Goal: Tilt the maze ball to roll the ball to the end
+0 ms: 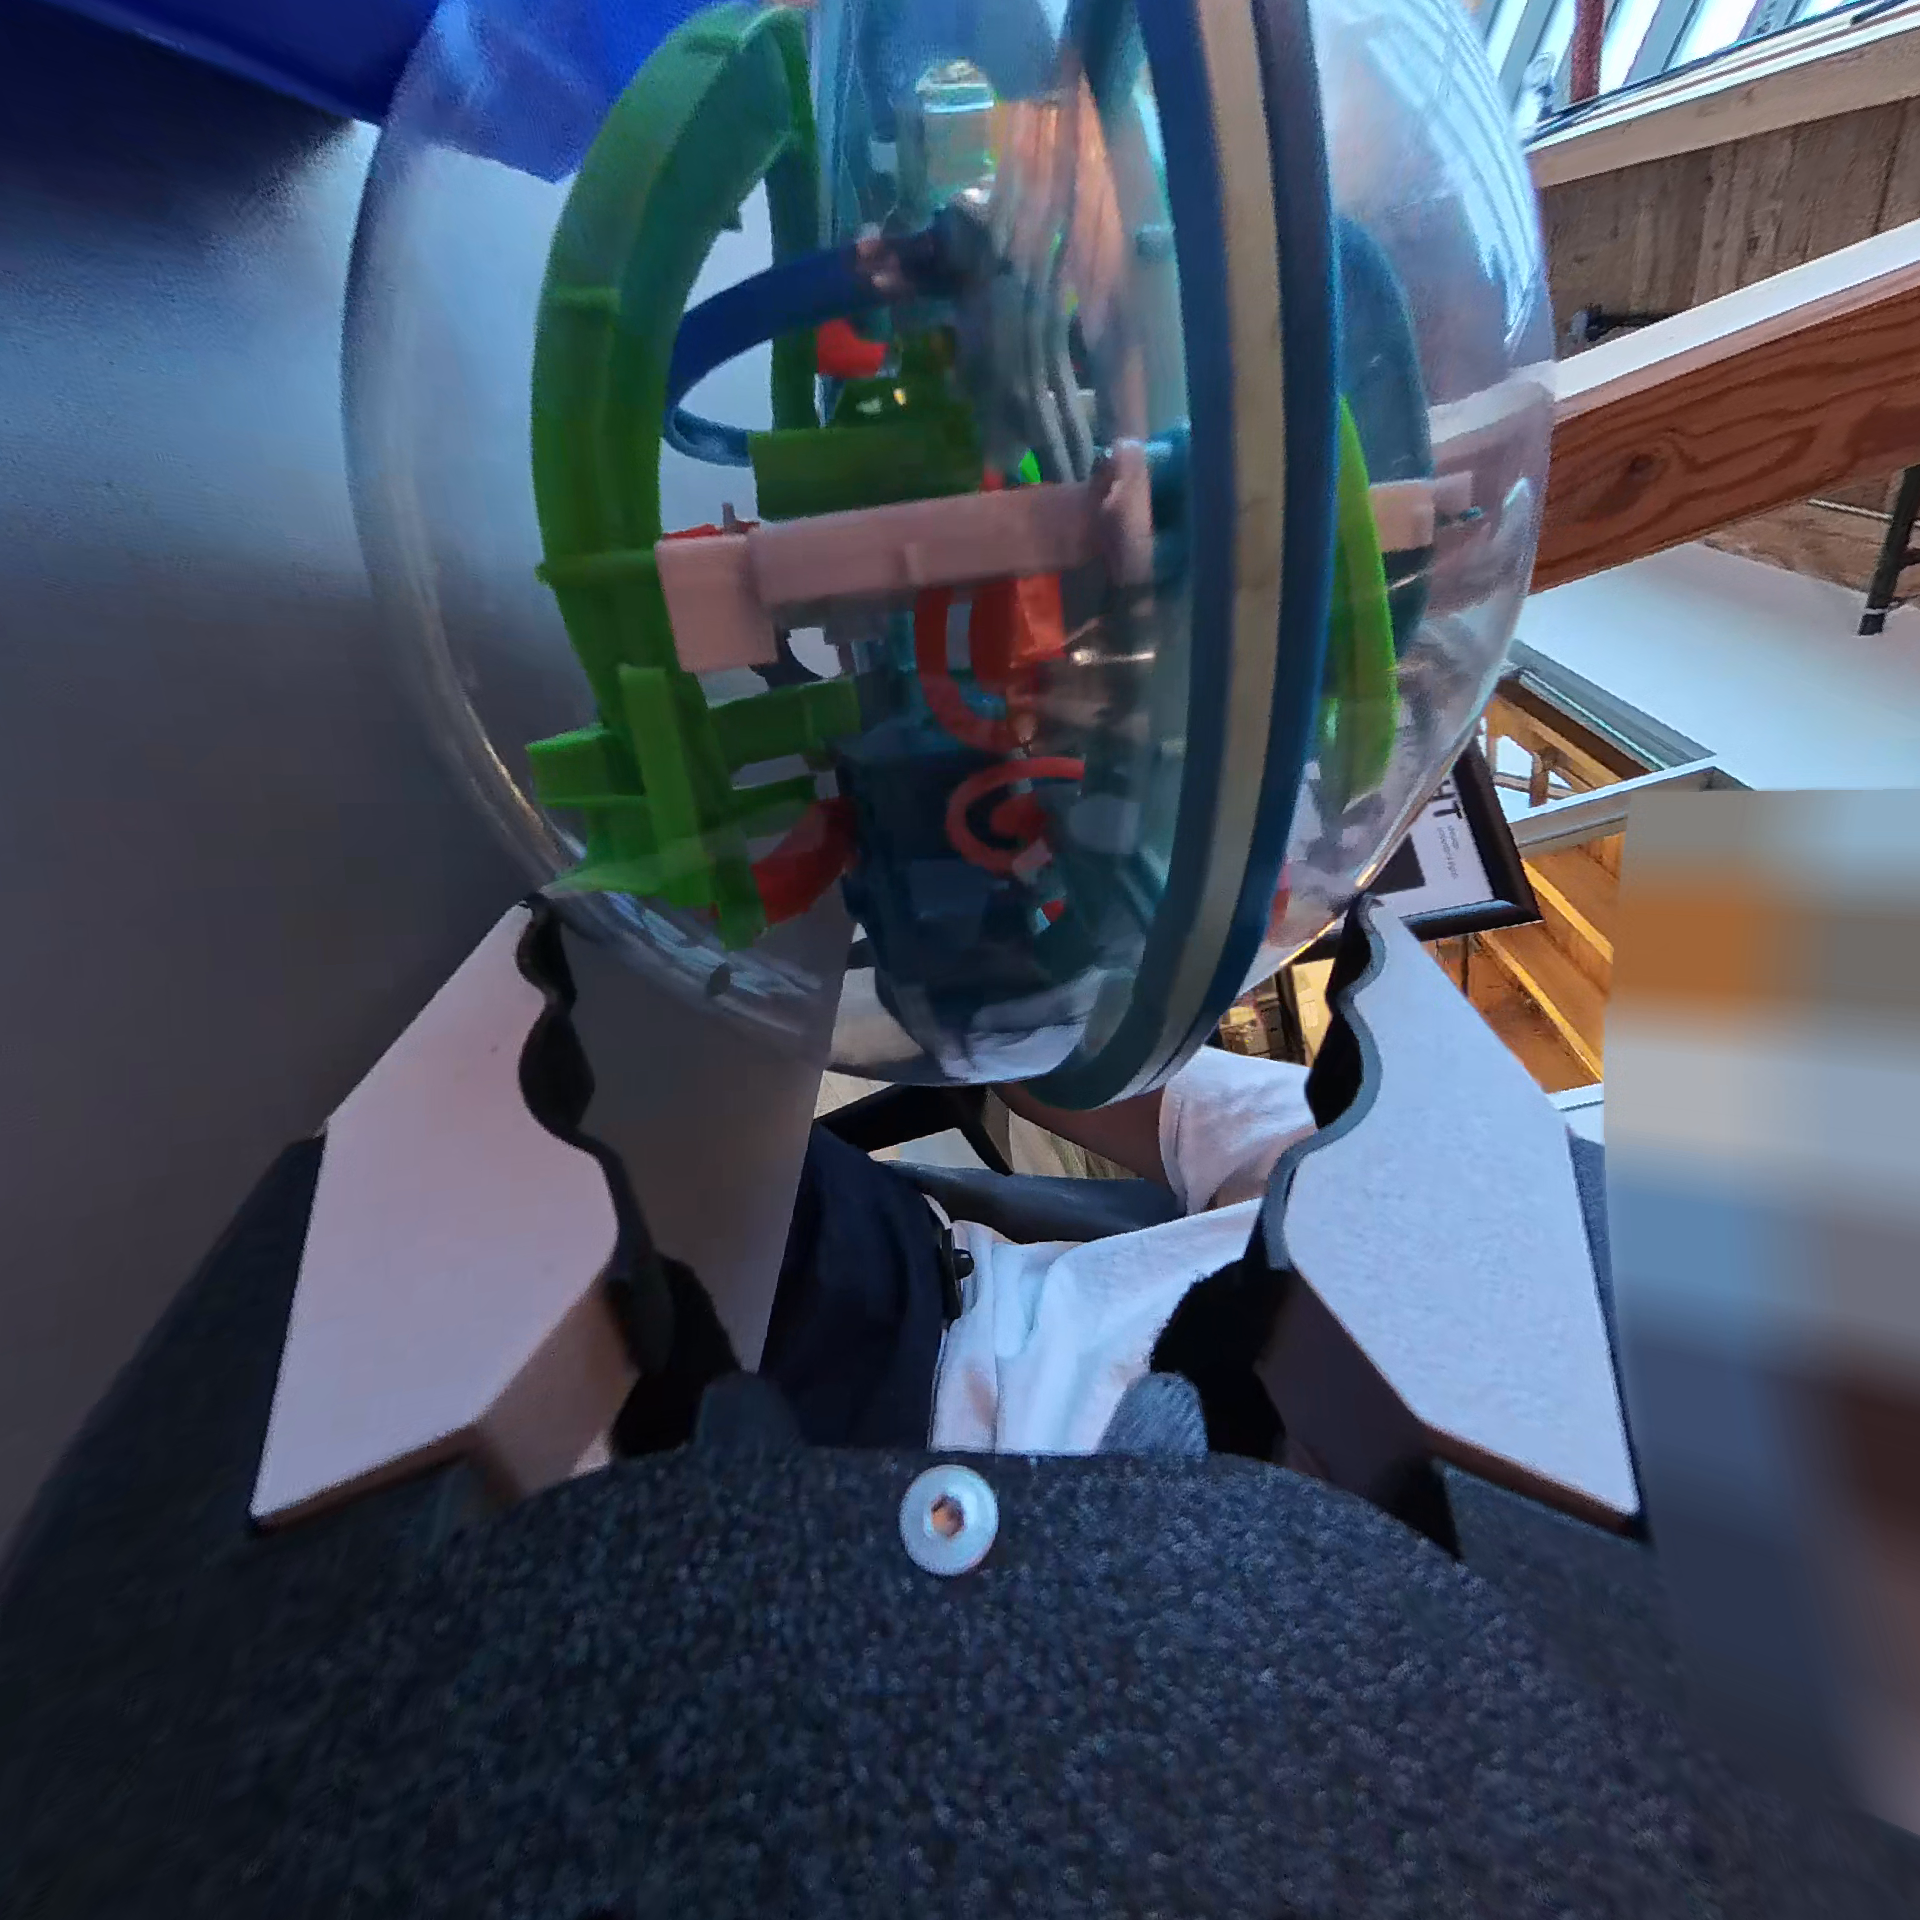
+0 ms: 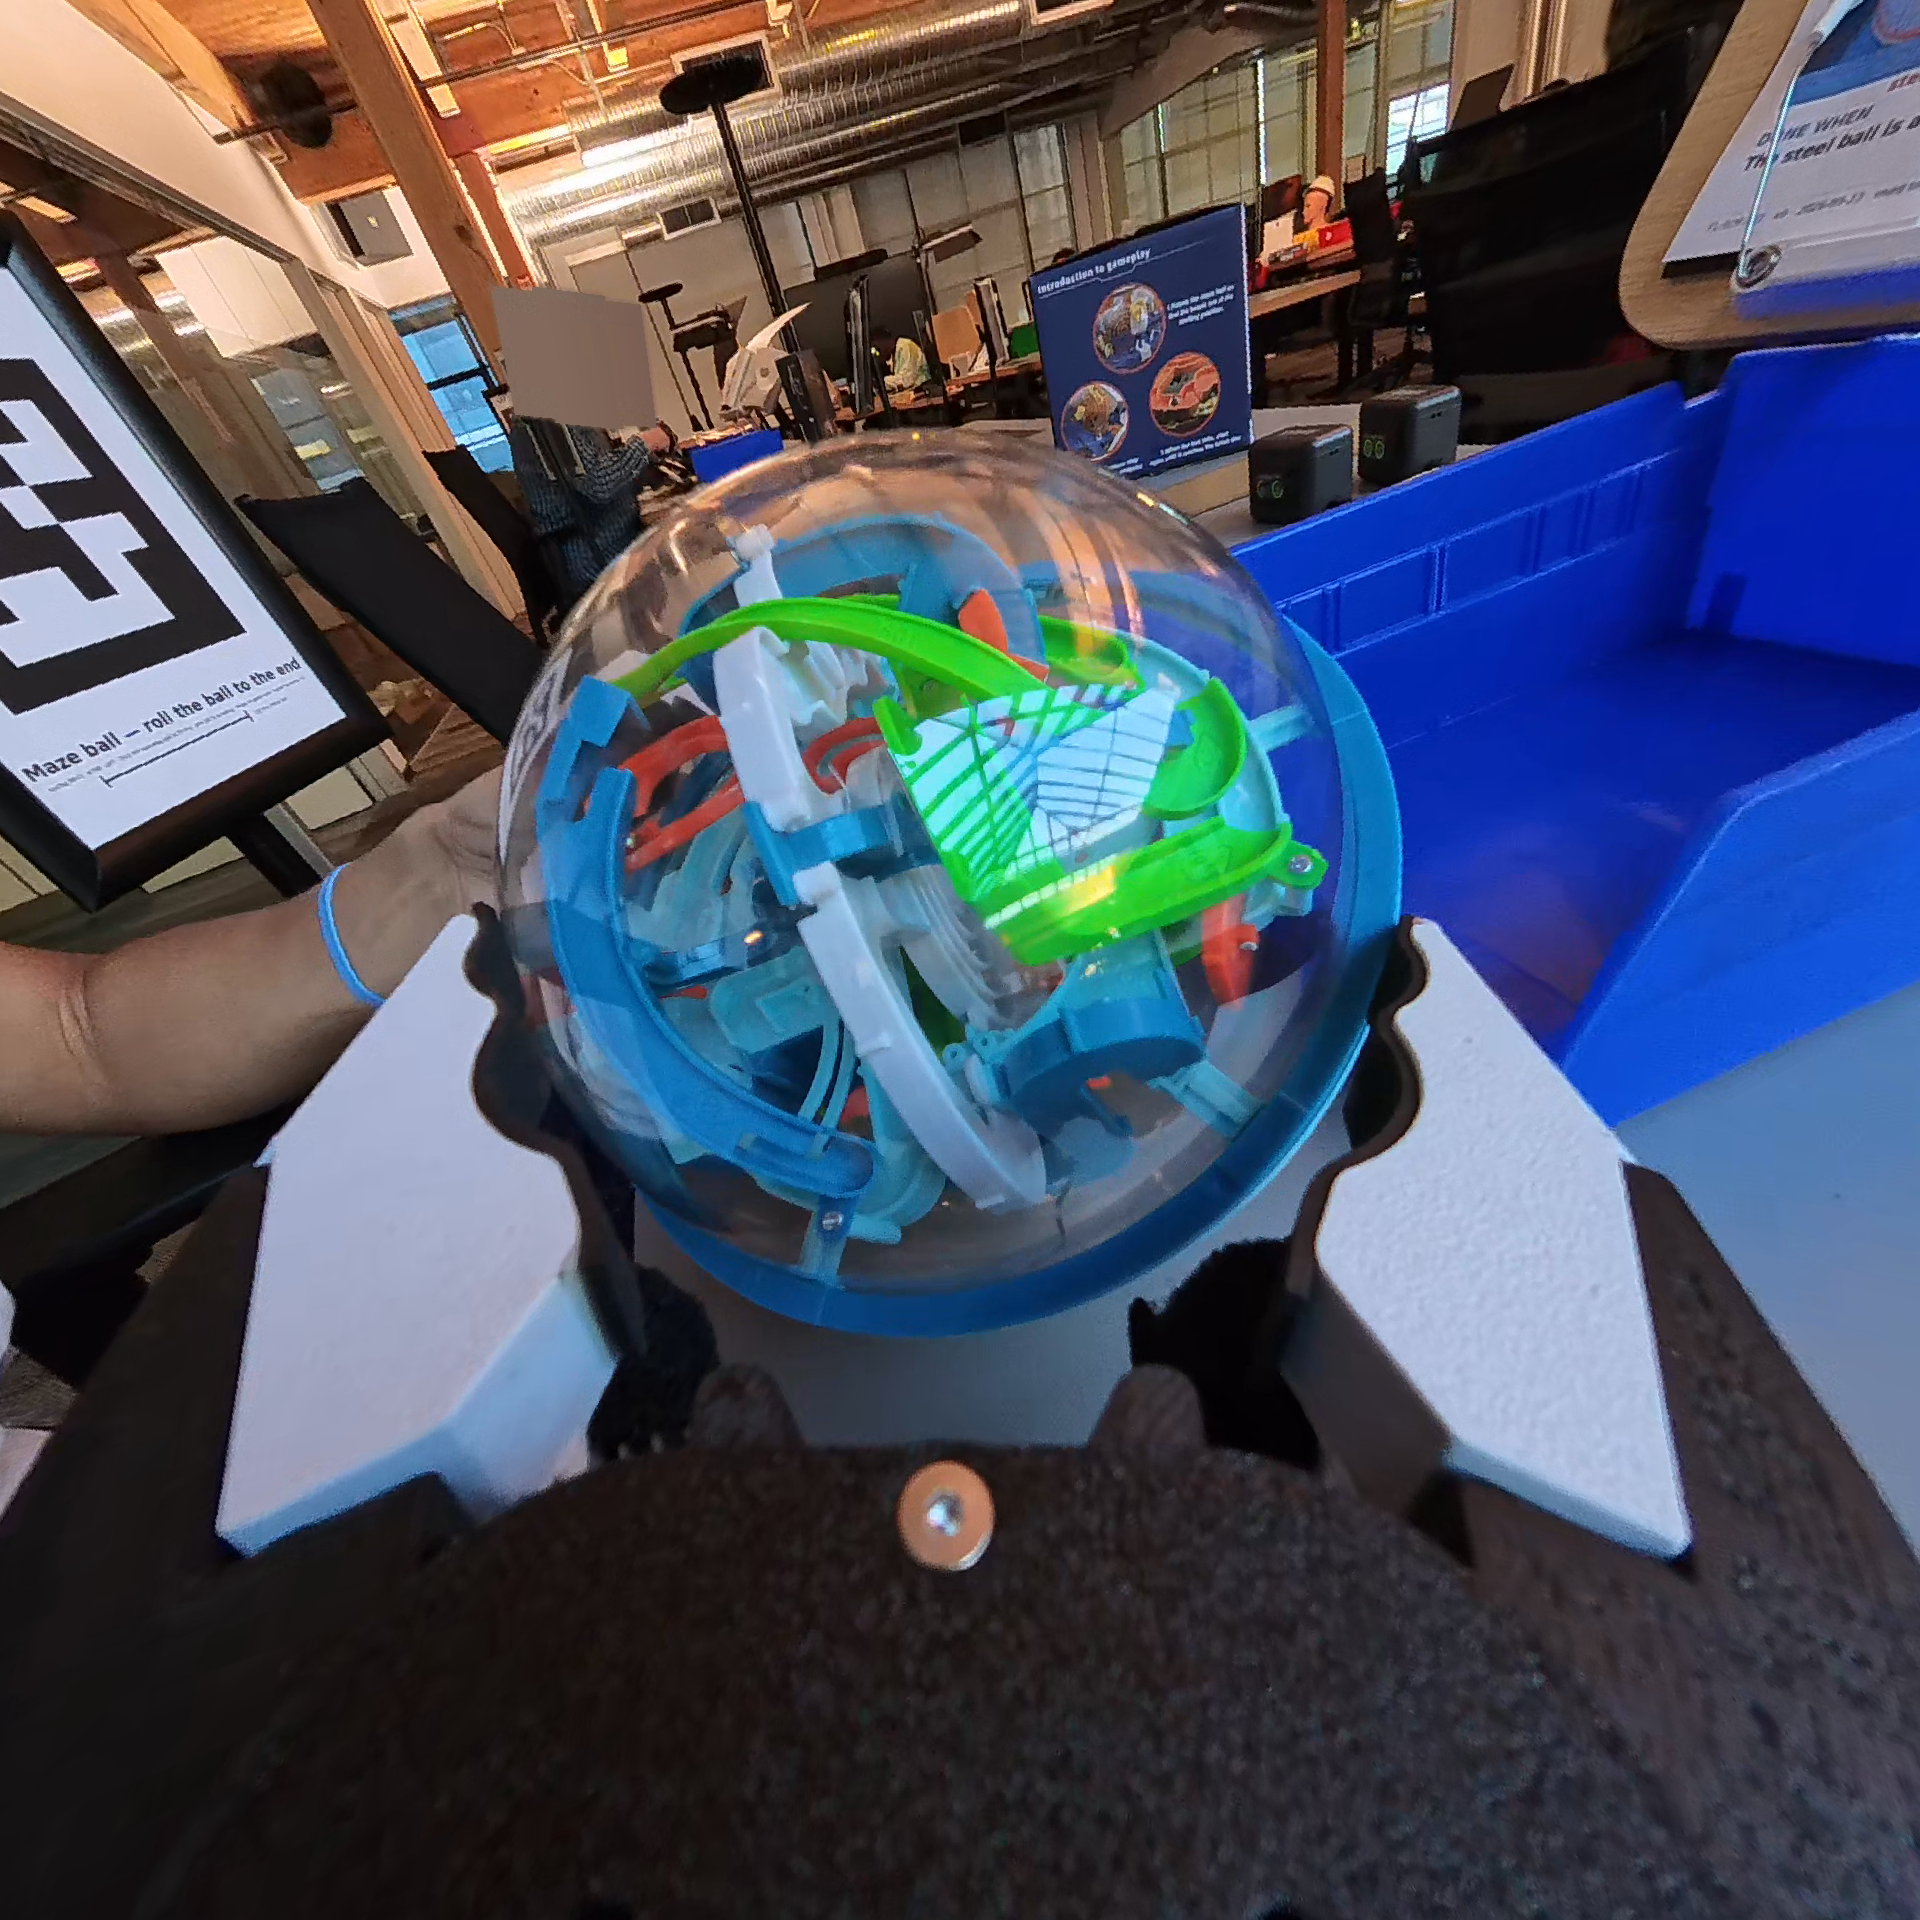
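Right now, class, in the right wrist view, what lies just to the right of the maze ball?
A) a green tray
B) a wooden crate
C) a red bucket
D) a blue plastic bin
D: a blue plastic bin sits open beside the maze ball, which sits between the fingertips of the right gripper.
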Demonstrator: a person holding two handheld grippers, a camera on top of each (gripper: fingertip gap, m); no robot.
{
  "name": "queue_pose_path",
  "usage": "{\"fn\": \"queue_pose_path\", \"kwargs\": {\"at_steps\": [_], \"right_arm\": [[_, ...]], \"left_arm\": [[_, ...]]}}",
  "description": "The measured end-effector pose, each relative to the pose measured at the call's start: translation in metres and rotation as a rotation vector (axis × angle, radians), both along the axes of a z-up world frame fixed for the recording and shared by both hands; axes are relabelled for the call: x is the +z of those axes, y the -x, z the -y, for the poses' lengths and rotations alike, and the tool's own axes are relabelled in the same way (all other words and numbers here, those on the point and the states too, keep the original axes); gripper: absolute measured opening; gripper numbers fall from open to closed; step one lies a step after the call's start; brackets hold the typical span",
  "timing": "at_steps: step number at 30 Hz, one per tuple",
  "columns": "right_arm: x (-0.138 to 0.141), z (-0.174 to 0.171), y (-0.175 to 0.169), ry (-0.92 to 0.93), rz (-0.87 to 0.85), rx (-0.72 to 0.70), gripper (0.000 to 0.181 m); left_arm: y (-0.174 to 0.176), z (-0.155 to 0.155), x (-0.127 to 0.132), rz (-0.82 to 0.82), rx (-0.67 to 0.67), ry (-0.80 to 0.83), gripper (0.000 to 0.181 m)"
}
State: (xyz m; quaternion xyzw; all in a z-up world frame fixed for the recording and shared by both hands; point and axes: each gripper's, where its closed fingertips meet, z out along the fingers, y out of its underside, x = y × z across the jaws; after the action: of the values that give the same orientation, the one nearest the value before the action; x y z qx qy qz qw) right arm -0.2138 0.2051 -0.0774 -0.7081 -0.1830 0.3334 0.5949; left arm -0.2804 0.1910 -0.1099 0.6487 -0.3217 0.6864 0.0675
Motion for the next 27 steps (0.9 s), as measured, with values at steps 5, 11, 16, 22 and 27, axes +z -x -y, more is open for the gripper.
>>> {"fn": "queue_pose_path", "kwargs": {"at_steps": [5, 11, 16, 22, 27], "right_arm": [[-0.001, 0.001, -0.002, 0.008, -0.015, 0.01, 0.155], [-0.005, 0.002, -0.017, 0.099, -0.193, 0.037, 0.155], [-0.008, 0.003, -0.03, 0.144, -0.324, 0.062, 0.155], [-0.007, 0.002, -0.033, 0.159, -0.376, 0.071, 0.155], [-0.007, 0.001, -0.033, 0.168, -0.38, 0.07, 0.155]], "left_arm": [[-0.001, 0.002, 0.0, -0.022, 0.009, -0.017, 0.14], [-0.003, 0.017, 0.003, -0.065, -0.005, -0.113, 0.136], [-0.006, 0.029, 0.009, -0.066, -0.031, -0.183, 0.14], [-0.005, 0.034, 0.009, -0.062, -0.046, -0.172, 0.136], [-0.003, 0.03, 0.008, -0.042, -0.04, -0.133, 0.128]]}}
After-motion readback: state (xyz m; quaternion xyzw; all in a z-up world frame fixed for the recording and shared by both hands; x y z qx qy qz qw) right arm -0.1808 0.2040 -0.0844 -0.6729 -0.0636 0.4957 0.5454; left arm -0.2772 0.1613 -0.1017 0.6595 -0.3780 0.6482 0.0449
